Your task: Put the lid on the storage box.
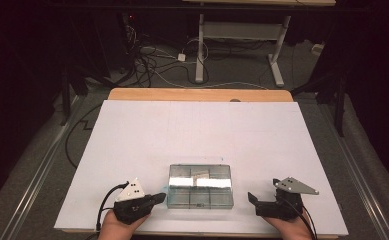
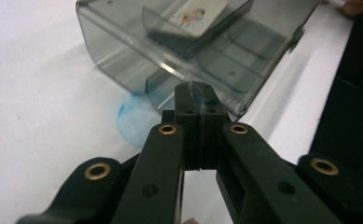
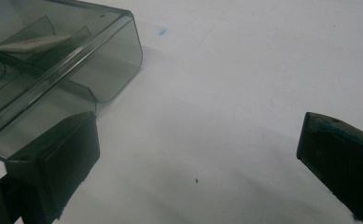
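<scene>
Overhead, a smoky clear compartment box is seen near the desk's front edge, between the left gripper and right gripper. Along the left gripper's view, its fingers are clenched empty just beside the box. Along the right gripper's view, its fingers are spread wide, released, beside the box's corner.

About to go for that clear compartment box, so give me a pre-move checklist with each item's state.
1. Compartment box lies flat on the white sheet: ok.
2. Left gripper closed, tips next to the box's left wall: ok; whether they touch it, cannot tell.
3. Right gripper open, nothing between its fingers: ok.
4. Right gripper clear of the box's right side: ok in the high view.
5. Card sits inside a compartment: ok.
6. Box lid latched: cannot tell.
</scene>
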A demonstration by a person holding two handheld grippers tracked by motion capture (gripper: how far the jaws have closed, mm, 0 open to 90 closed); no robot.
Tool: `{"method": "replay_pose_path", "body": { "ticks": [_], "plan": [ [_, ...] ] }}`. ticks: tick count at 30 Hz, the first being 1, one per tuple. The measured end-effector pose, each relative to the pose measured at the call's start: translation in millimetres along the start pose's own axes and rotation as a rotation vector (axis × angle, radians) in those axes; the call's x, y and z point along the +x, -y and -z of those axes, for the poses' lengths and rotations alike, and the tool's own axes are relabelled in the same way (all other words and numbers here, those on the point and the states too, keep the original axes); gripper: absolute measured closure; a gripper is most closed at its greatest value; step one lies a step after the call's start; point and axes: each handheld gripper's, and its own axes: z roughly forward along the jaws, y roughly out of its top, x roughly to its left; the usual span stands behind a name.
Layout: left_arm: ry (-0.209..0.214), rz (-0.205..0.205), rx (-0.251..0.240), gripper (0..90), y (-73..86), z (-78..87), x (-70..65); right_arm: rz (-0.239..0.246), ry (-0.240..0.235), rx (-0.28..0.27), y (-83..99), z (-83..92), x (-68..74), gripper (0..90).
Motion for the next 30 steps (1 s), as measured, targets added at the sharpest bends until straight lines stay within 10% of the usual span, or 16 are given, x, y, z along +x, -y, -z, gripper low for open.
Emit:
{"method": "replay_pose_path", "body": {
  "ticks": [18, 30],
  "plan": [
    [-0.156, 0.067, -0.005, 86.5, 7.7, 11.9, 39.8, 0.006, 0.004, -0.018, -0.5, -1.4, 0.3, 0.0],
    [-0.196, 0.112, -0.035, 32.8, 9.3, 16.1, 58.0, 0.004, 0.003, -0.027, -0.8, -1.5, 0.1, 0.0]
  ]
}}
